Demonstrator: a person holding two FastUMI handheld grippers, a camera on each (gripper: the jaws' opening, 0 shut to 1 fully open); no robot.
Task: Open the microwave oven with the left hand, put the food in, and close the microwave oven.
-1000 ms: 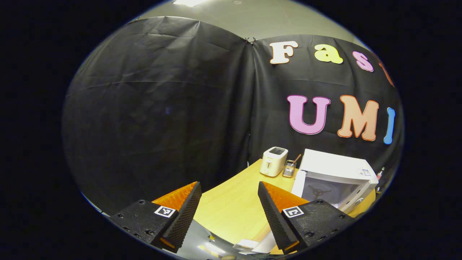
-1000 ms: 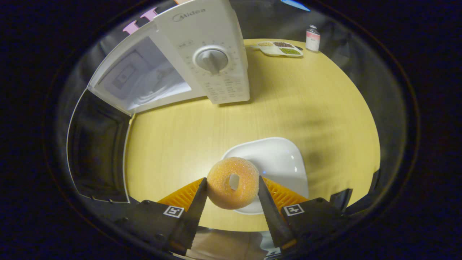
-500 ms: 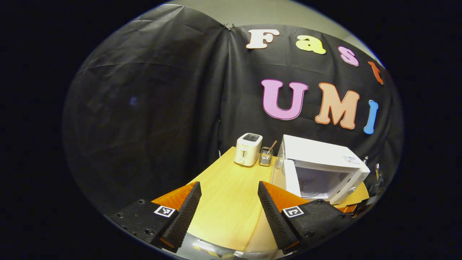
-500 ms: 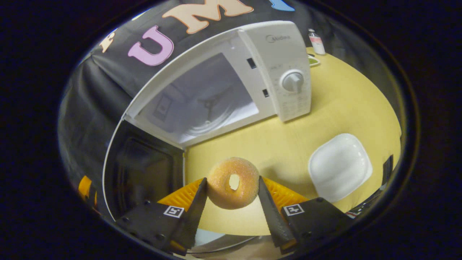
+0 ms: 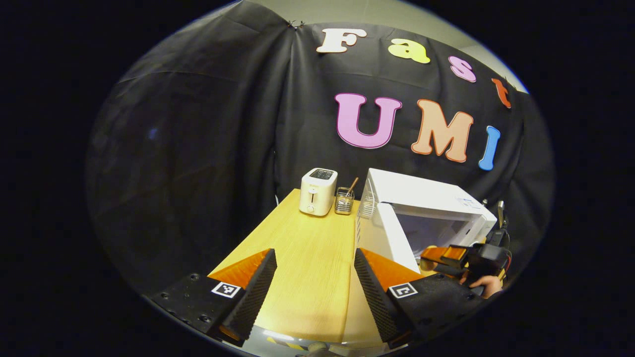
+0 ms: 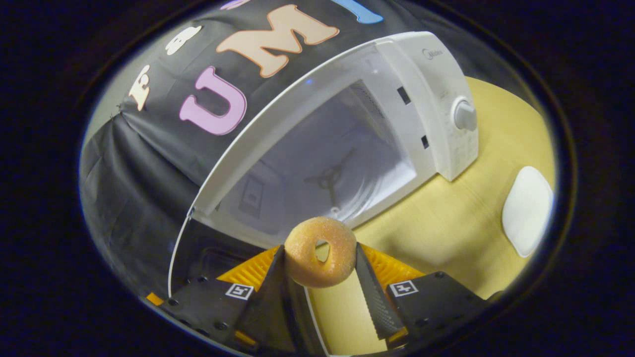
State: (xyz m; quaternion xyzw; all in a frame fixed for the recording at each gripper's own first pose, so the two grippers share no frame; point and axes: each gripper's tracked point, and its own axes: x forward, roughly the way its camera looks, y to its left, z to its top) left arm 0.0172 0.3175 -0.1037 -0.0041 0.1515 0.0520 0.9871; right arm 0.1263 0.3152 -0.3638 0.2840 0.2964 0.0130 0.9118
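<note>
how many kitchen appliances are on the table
2. A toaster stands at the far end of the table, next to a small utensil holder. A microwave sits to its right with the door open. Others may be out of view.

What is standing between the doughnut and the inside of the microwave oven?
Nothing visible. The right gripper holds the doughnut just in front of the microwave oven; its door is swung open to the left, and the cavity ahead looks clear.
</note>
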